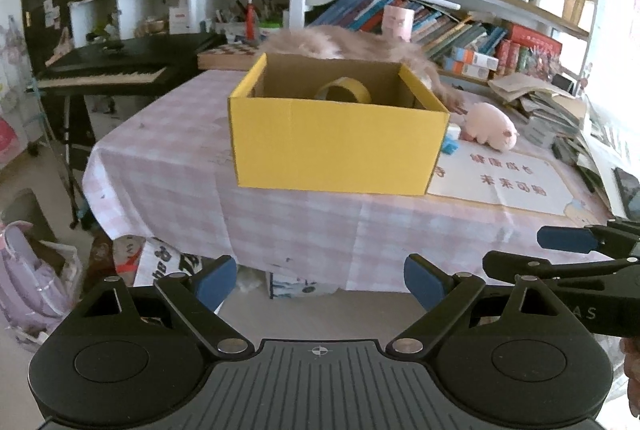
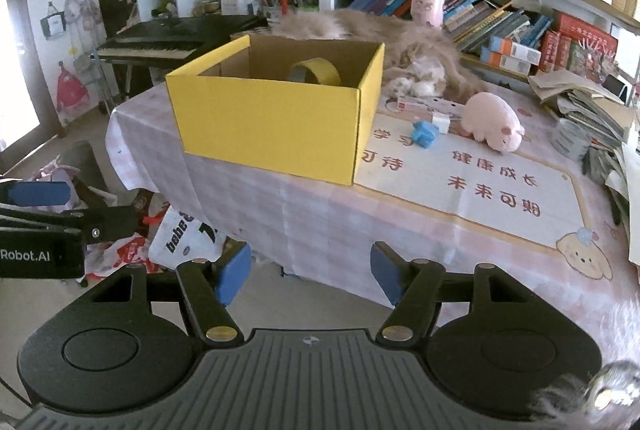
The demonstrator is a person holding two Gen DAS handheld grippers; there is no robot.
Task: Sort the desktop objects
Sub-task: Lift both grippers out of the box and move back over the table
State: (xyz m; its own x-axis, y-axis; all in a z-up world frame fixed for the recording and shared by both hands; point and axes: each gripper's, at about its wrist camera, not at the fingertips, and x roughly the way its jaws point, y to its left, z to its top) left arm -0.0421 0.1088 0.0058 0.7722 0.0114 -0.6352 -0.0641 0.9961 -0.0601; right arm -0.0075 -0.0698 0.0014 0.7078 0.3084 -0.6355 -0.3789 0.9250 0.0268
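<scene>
One item, tape roll, already stowed in yellow box. Left on tabletop, right of box: pink pig, blue toy, white charger. Left hand-held gripper wide, right hand-held gripper partly open, both empty.

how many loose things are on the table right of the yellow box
4 visible: pink plush pig, blue toy, small white block, flat printed carton behind them. The yellow box may hide more.

Bright daylight, washed-out glare at the sides, strong fisheye bending.
</scene>
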